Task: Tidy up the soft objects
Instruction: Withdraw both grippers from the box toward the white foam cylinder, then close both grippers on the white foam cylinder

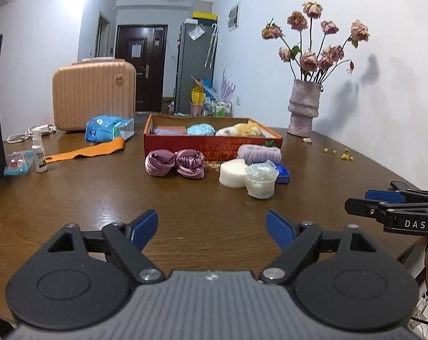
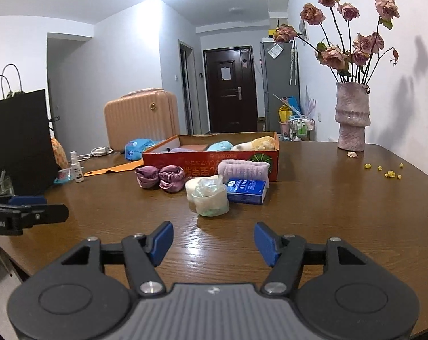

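We see a dark brown wooden table [image 2: 313, 198] with a glossy grain, set against a white wall in a room that runs back along a hallway to one dark wooden door [image 2: 231, 90]; a grey refrigerator [image 1: 195, 65] stands beside it.

On the table we count one red cardboard box [image 1: 214, 144], open on top, holding a pale blue fluffy ball [image 1: 201, 129], a white-and-yellow plush toy [image 1: 242, 130] and a flat pink piece we cannot identify. In front of the box, touching or just beside its wall, lie two purple satin scrunchies [image 1: 174, 163], one rolled lilac towel [image 2: 243, 168], one white round sponge [image 1: 232, 174], one clear plastic cup stuffed with crumpled film [image 2: 211, 197] and one blue tissue packet [image 2: 246, 191].

Further left we count one peach ribbed hard-shell suitcase [image 1: 94, 96], one blue plastic bag [image 1: 106, 129], one orange fabric strap [image 1: 86, 150] and one small white spray bottle [image 1: 39, 154]. On the right stands one rough pink ceramic vase [image 2: 352, 119] of dried roses (a few yellow bits lie scattered near it).

The left gripper [image 1: 212, 229] hovers over bare wood, its jaws wide apart with nothing between them. The right gripper [image 2: 214, 239] hovers likewise, jaws parted and empty, well short of the cup.
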